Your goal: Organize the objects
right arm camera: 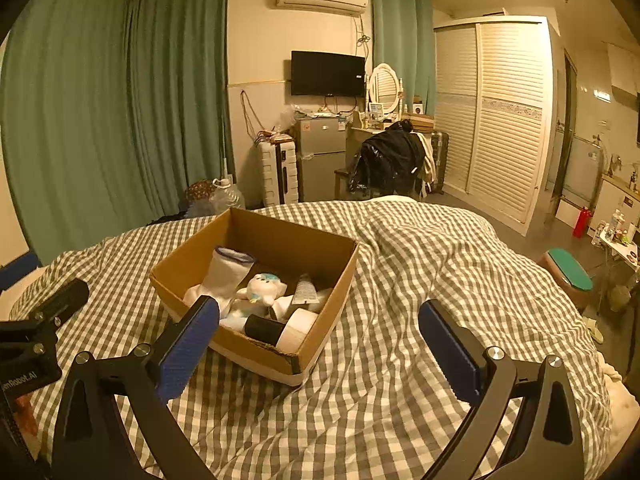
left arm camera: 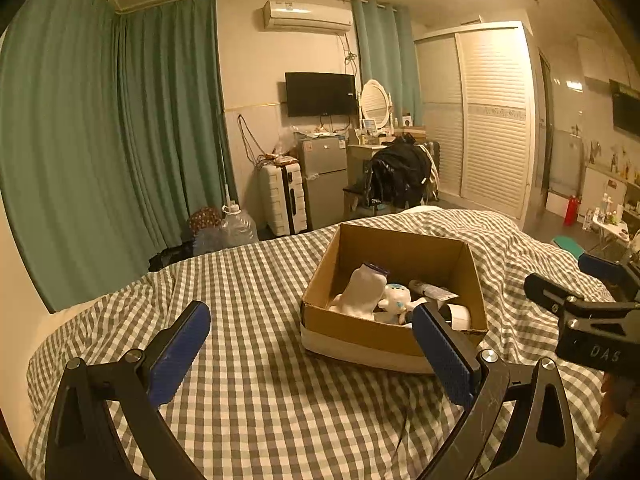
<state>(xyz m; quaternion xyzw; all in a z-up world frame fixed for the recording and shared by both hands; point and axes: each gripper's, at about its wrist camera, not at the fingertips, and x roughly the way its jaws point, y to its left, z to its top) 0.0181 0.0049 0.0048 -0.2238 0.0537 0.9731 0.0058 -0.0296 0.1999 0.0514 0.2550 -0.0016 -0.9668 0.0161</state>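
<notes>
An open cardboard box (left arm camera: 352,332) (right arm camera: 188,260) sits on the checked bedspread (left arm camera: 260,400) (right arm camera: 380,360). Inside it lie a white sock (left arm camera: 366,288) (right arm camera: 228,274), a small white plush toy (left arm camera: 396,298) (right arm camera: 262,288), a tube (left arm camera: 430,290) (right arm camera: 306,288), a black cylinder (right arm camera: 264,330) and a white roll (right arm camera: 298,330). My left gripper (left arm camera: 308,344) is open and empty, just in front of the box. My right gripper (right arm camera: 320,340) is open and empty, near the box's front right corner. It also shows at the right edge of the left wrist view (left arm camera: 580,292).
Beyond the bed stand green curtains (left arm camera: 100,140), a white suitcase (left arm camera: 282,196), a small fridge (left arm camera: 324,176), a chair draped with dark clothes (left arm camera: 400,172) and a louvred wardrobe (left arm camera: 488,120). A green-topped stool (right arm camera: 568,272) and a red extinguisher (right arm camera: 582,222) stand to the right.
</notes>
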